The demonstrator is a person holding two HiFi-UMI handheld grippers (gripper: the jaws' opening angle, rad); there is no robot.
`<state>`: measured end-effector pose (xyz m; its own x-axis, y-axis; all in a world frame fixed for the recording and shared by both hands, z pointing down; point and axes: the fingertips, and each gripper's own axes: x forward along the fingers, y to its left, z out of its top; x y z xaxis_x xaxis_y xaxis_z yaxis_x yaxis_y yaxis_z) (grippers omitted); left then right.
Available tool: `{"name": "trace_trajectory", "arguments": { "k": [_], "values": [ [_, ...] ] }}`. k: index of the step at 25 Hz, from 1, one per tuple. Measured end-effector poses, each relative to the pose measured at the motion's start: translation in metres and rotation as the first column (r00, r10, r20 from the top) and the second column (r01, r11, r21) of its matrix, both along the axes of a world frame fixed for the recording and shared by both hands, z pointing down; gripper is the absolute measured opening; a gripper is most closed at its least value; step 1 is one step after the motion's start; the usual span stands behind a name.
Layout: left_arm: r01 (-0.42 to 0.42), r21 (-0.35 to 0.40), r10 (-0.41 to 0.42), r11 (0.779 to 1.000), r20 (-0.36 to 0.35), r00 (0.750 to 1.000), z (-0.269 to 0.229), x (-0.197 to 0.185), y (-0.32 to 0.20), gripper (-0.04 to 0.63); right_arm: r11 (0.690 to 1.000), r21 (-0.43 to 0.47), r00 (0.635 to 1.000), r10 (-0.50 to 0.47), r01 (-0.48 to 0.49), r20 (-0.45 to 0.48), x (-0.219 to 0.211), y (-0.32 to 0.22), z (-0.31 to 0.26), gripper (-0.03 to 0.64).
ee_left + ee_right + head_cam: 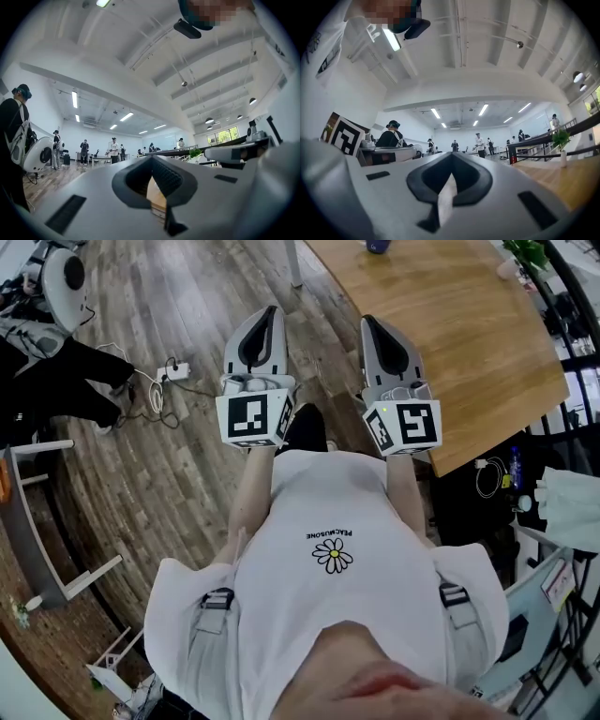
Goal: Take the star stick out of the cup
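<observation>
I see no star stick in any view. A dark blue thing (378, 245), perhaps the cup, stands at the far end of the wooden table (459, 334), cut off by the picture's top edge. The person holds both grippers close in front of the chest, level and pointing forward. In the head view the left gripper (265, 315) hangs over the floor, left of the table, with its jaws together and nothing in them. The right gripper (377, 326) is over the table's near corner, also shut and empty. The left gripper (152, 185) and right gripper (449, 187) look across the room.
A power strip with cables (173, 371) lies on the wood floor to the left. A person in black (56, 381) is at far left, by a white frame (37, 540). A plant (525, 251) stands at the table's far right. Several people (479, 143) stand far across the room.
</observation>
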<state>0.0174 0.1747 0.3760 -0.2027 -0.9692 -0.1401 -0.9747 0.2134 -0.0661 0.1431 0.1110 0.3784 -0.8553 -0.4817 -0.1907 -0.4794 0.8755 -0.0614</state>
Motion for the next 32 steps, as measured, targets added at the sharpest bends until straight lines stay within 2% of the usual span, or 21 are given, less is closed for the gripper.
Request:
{"name": "trace_trajectory", "arguments": {
  "k": [4,12,17,23,28,32],
  "values": [
    [-0.007,-0.011,0.006,1.0,-0.008,1.0,0.014,-0.024,-0.021,0.015,1.0,-0.015,1.0,-0.02,0.02,-0.021,-0.024,-0.014,0.015,0.006],
    [-0.096,0.017,0.097,0.995,-0.033,0.995,0.019,-0.072,-0.11,0.015,0.999,-0.015,0.998,0.035,-0.035,-0.043,-0.079,-0.092,0.025,0.006],
    [-0.152,0.026,0.153,0.988,-0.046,0.987,0.021,-0.12,-0.176,0.015,0.998,0.004,0.997,0.064,-0.064,-0.052,-0.134,-0.148,0.023,0.006],
    [-0.218,0.063,0.22,0.974,-0.031,0.975,-0.005,-0.182,-0.261,0.015,0.996,0.018,0.996,0.085,-0.084,-0.037,-0.207,-0.226,-0.003,0.006],
    [-0.288,0.121,0.29,0.95,-0.001,0.957,-0.039,-0.218,-0.327,0.015,0.995,0.031,0.996,0.09,-0.09,0.001,-0.258,-0.282,-0.032,0.006],
    [-0.311,0.142,0.317,0.94,-0.023,0.948,-0.045,-0.24,-0.355,0.015,0.996,-0.041,0.997,0.081,-0.08,0.015,-0.281,-0.308,-0.03,0.006]
  ]
}}
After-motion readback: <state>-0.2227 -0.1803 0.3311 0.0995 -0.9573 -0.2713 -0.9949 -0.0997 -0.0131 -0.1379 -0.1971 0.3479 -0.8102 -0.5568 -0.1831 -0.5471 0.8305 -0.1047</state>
